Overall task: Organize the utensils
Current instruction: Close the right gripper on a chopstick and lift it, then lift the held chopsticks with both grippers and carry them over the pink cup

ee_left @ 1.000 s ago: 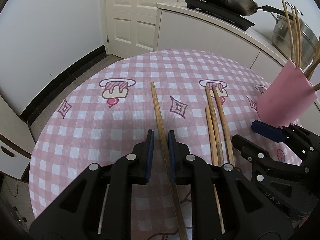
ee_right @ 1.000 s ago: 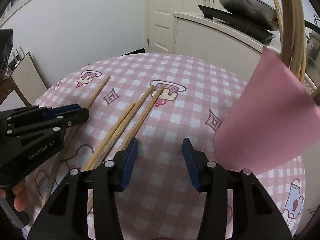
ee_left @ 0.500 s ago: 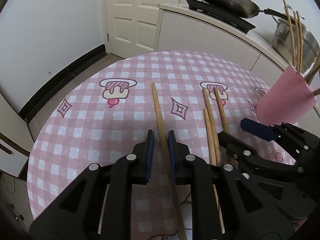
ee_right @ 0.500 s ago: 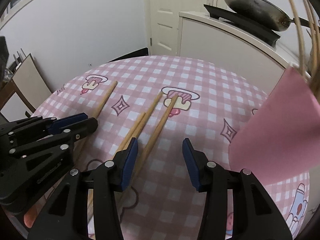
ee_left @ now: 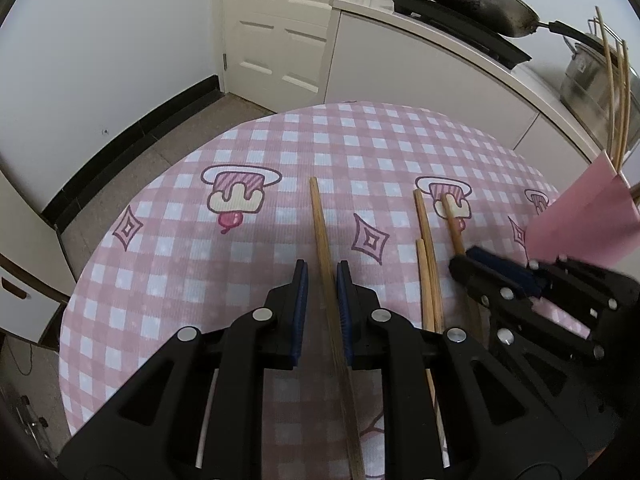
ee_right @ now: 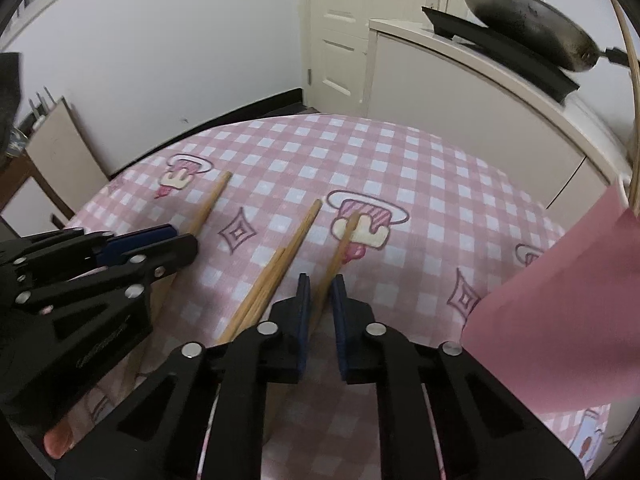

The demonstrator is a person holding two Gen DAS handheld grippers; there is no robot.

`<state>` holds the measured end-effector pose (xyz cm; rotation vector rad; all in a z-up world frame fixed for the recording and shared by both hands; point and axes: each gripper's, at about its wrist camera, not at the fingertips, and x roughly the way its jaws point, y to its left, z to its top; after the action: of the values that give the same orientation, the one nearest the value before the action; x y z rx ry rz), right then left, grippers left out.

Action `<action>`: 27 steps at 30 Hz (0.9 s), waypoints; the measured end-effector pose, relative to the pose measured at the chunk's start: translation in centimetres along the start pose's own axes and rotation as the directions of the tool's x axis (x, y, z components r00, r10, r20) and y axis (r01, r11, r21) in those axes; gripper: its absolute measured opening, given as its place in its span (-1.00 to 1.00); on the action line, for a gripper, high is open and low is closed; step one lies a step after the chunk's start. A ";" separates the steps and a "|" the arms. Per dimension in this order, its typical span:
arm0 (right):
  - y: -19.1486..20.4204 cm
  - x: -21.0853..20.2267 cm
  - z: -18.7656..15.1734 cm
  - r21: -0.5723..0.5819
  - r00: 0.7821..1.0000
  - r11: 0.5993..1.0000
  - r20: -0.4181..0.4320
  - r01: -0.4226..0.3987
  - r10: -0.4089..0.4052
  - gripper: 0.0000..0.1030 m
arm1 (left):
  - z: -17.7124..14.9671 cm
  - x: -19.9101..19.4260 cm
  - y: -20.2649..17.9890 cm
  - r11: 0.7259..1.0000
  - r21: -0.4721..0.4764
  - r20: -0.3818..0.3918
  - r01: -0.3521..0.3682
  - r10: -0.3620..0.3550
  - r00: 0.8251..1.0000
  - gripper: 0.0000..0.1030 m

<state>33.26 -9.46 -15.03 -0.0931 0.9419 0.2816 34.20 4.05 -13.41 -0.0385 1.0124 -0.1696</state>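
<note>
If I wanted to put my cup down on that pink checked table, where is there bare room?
The far half of the table, toward the white door, is bare, as is the left side beyond the single chopstick. The near right is crowded: three chopsticks, both grippers, and the pink holder.
</note>
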 end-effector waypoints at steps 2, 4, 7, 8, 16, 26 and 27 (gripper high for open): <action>0.0 -0.4 -0.4 0.005 0.999 0.999 0.003 -0.035 0.035 -0.91 | 0.1 0.1 0.0 1.000 -0.001 -0.009 0.001 -0.001 1.000 -0.69; 0.1 -1.0 -0.9 0.000 0.998 0.999 0.012 -0.055 0.055 -0.91 | 0.4 0.2 -0.2 1.000 0.004 -0.019 -0.005 0.005 1.000 -0.69; 0.4 -2.3 -1.5 -0.014 0.996 0.996 0.030 -0.086 0.087 -0.91 | 0.7 0.4 -0.2 1.000 0.002 -0.025 -0.015 0.015 1.000 -0.69; 0.6 -2.7 -1.8 -0.016 0.995 0.995 0.035 -0.095 0.095 -0.91 | 0.7 0.5 -0.3 1.000 -0.002 -0.024 -0.019 0.019 1.000 -0.69; 1.0 -6.9 -3.2 -0.056 0.984 0.987 0.092 -0.150 0.155 -0.91 | 0.1 0.0 -0.5 0.999 -0.019 -0.009 -0.043 0.043 0.999 -0.85; 0.1 -12.7 -4.6 -0.100 0.960 0.979 0.203 -0.176 0.193 -0.91 | -1.5 -3.5 -0.5 1.000 -0.024 0.055 -0.019 0.020 0.998 -0.86; -0.1 -13.4 -4.7 -0.104 0.956 0.979 0.220 -0.175 0.194 -0.91 | -1.6 -3.9 -0.6 1.000 -0.024 0.061 -0.017 0.018 0.998 -0.86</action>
<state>22.20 -13.16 -6.95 -0.0478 0.7097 0.4946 30.77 4.17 -10.95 -0.0560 0.9531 -0.1397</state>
